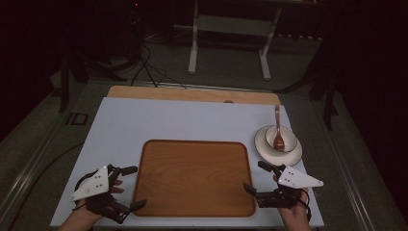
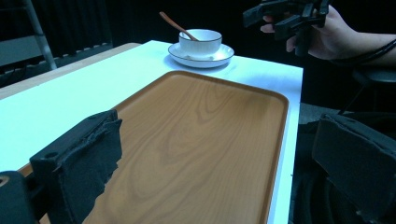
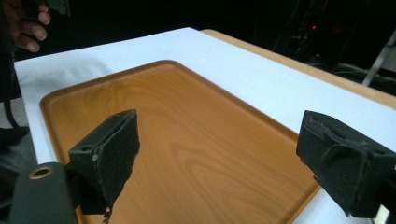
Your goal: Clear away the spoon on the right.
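Jaws of both grippers stand wide apart, holding nothing: left gripper point(image 1: 131, 187) and right gripper point(image 1: 255, 177) flank the near corners of the empty rectangular wooden tray point(image 1: 195, 177). Likely next: fetching the white bowl point(image 1: 278, 138) with brown wooden spoon point(image 1: 278, 129) on the white saucer point(image 1: 262, 149), far right.

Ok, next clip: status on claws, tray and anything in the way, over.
Left claw open, right claw open, flanking tray. Tray bare, untouched. Bowl with spoon on saucer, off to the right. Nothing blocking.
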{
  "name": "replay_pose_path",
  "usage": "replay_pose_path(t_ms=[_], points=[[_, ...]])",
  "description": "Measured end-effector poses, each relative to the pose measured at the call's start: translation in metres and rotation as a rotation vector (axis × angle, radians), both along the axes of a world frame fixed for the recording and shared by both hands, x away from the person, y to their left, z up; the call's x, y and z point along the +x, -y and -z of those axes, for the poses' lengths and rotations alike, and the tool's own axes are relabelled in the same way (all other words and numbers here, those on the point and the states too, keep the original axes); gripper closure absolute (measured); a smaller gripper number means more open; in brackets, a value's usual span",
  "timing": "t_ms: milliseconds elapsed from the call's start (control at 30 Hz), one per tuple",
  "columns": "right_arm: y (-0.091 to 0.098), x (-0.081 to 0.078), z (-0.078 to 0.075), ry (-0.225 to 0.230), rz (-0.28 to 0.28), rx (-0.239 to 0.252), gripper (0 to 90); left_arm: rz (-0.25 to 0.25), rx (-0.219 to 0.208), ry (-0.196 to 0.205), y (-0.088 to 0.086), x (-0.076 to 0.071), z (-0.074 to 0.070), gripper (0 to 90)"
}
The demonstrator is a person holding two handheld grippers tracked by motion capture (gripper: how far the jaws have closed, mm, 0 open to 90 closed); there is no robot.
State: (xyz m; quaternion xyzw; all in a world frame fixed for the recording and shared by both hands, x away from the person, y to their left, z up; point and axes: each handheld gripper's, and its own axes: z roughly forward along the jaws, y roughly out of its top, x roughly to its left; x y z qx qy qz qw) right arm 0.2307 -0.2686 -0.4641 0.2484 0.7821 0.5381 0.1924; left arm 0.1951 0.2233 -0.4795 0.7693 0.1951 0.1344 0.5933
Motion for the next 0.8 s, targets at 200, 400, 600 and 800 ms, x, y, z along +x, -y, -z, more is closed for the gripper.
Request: replay_pose_path(t_ms=[200,400,600,800], points=[[-0.001,-0.001,-0.004,-0.023,0.017,-0.013,13.0,0.009,0.001,0.003,0.001,0.0,0.0,2.4],[-0.003,0.0,-0.012,-0.035,0.008,-0.013,11.9,0.02,0.001,0.004,0.003,0.0,0.0,2.5],[-0.007,-0.002,-0.03,0.01,0.008,-0.024,11.2,0.026,0.008,0.006,0.004,-0.001,0.0,2.4],[-0.006,0.003,-0.048,0.037,0.008,-0.029,11.2,0.031,0.009,0.006,0.006,0.0,0.0,2.4]])
